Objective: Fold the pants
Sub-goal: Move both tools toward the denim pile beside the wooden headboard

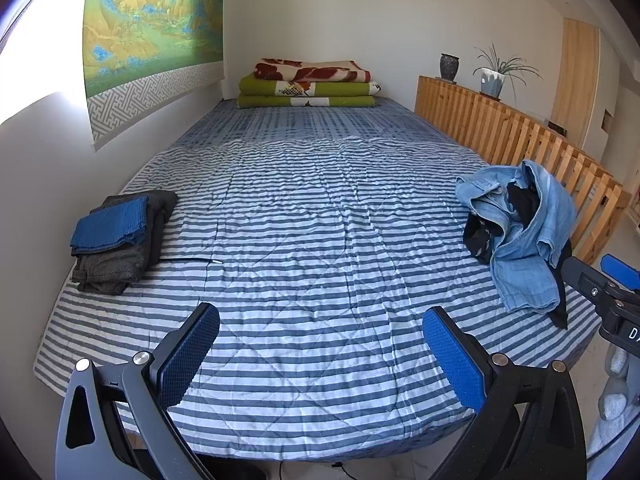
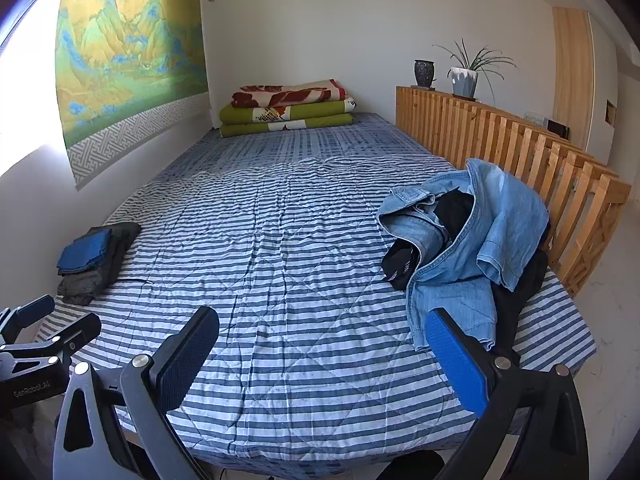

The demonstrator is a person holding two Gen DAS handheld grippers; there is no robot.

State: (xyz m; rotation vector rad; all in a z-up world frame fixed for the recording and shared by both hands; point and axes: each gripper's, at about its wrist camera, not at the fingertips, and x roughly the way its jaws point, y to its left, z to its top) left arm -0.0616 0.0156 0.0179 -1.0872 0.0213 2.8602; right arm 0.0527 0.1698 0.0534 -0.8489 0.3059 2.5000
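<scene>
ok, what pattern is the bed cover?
Blue-and-white horizontal stripes with diagonal quilting on the bed cover; clearest in the left wrist view.

You are standing in a bedroom of a home. In front of you is a wide bed (image 1: 320, 240) covered with a blue and white striped quilt, and folded blankets (image 1: 310, 84) are stacked at its far end. A landscape scroll painting (image 1: 148, 32) hangs on the white wall. On the wooden slatted rail (image 1: 500, 128) beside the bed you see a potted plant (image 1: 496, 76) and a dark vase (image 1: 449, 66).
</scene>
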